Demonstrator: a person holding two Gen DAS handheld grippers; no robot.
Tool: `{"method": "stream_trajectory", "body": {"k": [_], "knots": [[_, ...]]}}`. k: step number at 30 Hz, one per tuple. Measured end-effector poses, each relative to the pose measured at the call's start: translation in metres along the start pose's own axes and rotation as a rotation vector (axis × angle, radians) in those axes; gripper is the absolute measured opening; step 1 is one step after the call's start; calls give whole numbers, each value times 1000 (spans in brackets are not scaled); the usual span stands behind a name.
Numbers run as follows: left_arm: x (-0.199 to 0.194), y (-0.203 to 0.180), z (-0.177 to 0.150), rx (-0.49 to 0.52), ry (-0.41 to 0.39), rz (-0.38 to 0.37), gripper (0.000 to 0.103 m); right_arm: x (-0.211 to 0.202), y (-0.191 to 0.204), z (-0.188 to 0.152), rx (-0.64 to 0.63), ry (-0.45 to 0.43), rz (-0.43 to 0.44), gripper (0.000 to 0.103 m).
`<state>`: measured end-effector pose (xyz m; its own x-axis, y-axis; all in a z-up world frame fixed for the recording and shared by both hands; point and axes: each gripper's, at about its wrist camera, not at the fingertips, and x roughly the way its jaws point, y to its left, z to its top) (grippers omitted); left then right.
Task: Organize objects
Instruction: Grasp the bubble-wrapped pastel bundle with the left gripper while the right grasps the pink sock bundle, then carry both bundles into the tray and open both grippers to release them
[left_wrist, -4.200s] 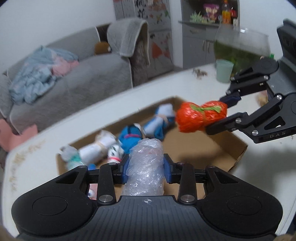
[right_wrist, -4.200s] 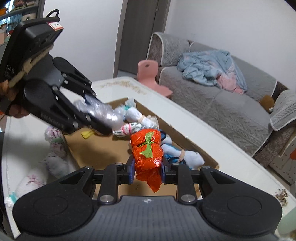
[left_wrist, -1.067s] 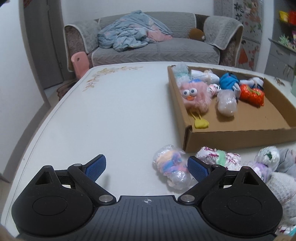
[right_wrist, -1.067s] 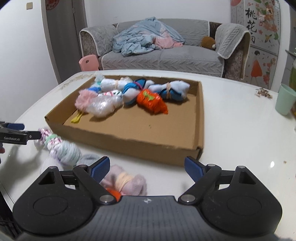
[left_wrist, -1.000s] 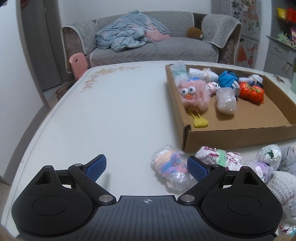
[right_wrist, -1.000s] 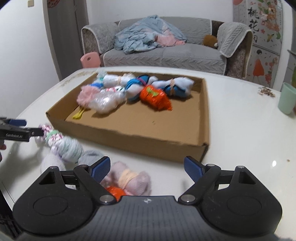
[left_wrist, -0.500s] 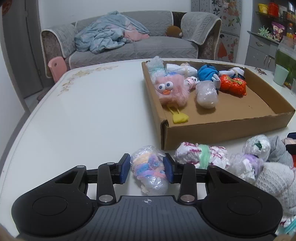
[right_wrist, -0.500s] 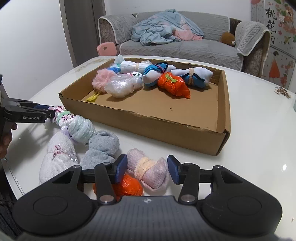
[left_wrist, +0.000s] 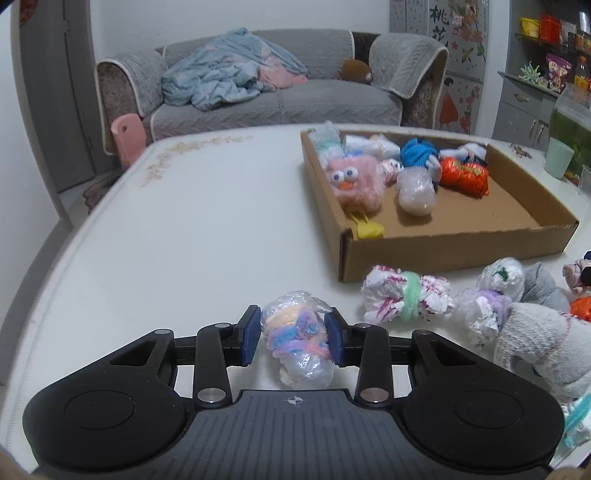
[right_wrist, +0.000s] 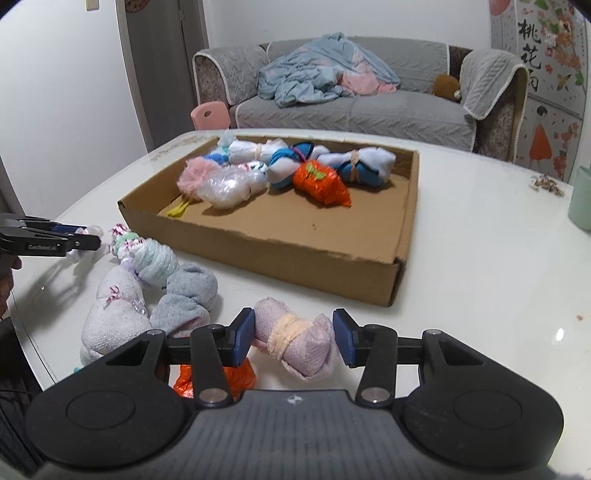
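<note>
Left tongs (left_wrist: 291, 338) clenched a plastic-wrapped pastel bundle (left_wrist: 295, 341), right tongs (right_wrist: 293, 338) squeezed a pink sock roll (right_wrist: 295, 341); cardboard box (right_wrist: 295, 251) sat just behind on the counter (left_wrist: 184, 229).

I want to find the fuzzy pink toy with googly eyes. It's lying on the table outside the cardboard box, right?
Not quite. The fuzzy pink toy lies inside the cardboard box, near its left wall, not outside on the table. The left wrist view shows it.
</note>
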<state>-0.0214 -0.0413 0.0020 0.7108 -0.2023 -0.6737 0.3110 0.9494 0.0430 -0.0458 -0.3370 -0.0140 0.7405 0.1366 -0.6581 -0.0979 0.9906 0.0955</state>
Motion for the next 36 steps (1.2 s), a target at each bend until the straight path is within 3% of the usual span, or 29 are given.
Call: {"method": "stream_trajectory", "body": {"k": [11, 21, 28, 36], "knots": [[-50, 7, 20, 14, -83, 6, 44, -33, -27, 29, -8, -88, -46, 43], [-60, -25, 80, 62, -171, -67, 44, -27, -48, 90, -60, -158, -56, 43], [-44, -67, 124, 125, -198, -133, 44, -14, -49, 116, -92, -161, -41, 43], [16, -127, 157, 188, -94, -234, 44, 17, -47, 138, -108, -116, -4, 43]]}}
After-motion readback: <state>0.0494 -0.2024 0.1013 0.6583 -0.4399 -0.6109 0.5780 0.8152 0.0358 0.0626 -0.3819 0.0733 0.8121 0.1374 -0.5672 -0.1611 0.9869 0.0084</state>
